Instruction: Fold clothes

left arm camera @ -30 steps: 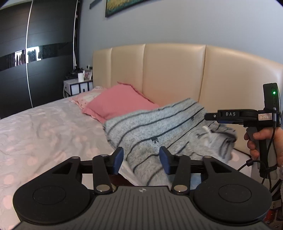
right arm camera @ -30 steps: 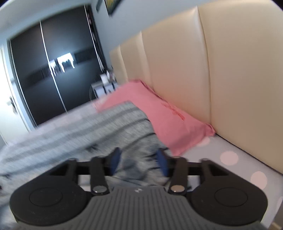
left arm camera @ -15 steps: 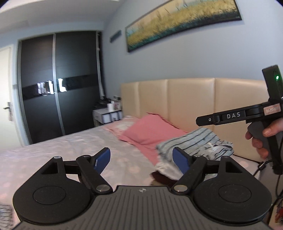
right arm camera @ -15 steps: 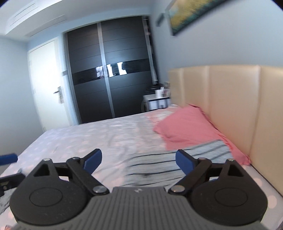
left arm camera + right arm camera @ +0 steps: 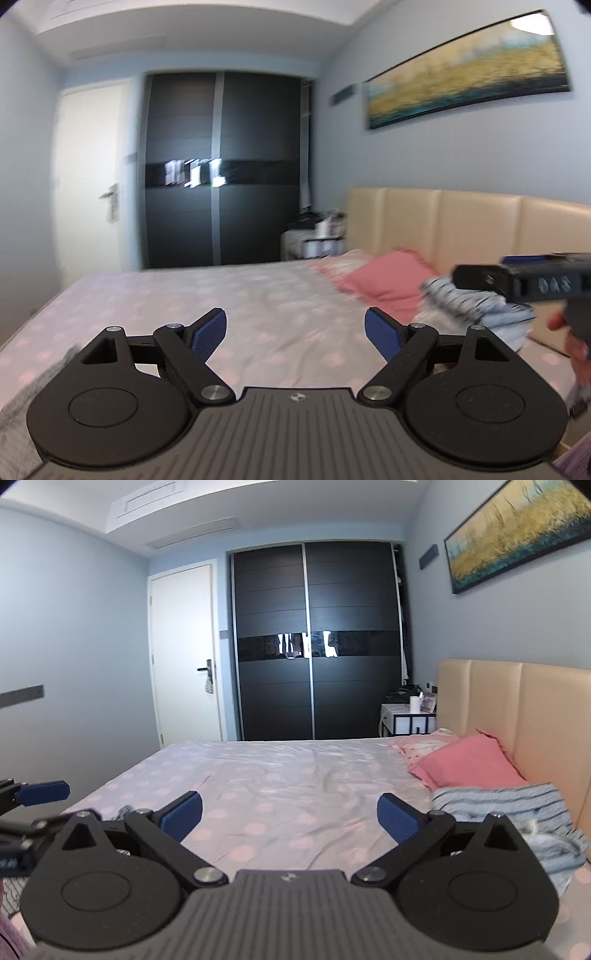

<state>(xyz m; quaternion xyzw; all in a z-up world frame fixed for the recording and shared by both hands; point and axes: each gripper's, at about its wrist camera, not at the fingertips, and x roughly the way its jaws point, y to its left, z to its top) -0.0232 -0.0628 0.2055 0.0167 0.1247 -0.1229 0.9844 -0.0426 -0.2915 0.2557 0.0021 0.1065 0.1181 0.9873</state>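
Observation:
A folded grey-and-white striped garment (image 5: 517,805) lies on the bed by the pink pillow (image 5: 469,764), at the headboard end; the left wrist view shows the garment (image 5: 476,310) blurred. My right gripper (image 5: 290,816) hangs over the dotted sheet (image 5: 295,775), jaws opening, nothing between them. My left gripper (image 5: 297,334) is open wide and empty above the sheet (image 5: 258,295). Each gripper shows in the other's view: the right gripper (image 5: 491,271) at the right edge, the left gripper (image 5: 44,806) at the left edge. More crumpled cloth (image 5: 123,810) lies at the near left.
A beige padded headboard (image 5: 517,709) runs along the right. A nightstand (image 5: 406,716) stands beyond the pillows, with a dark wardrobe (image 5: 314,642) and a white door (image 5: 184,657) behind the bed. A person's hand (image 5: 576,350) holds the right gripper. A patterned cloth (image 5: 11,890) lies bottom left.
Both grippers opened and drew back from the striped garment, which now lies folded by the pink pillow. Both views swung left and lifted toward the wardrobe.

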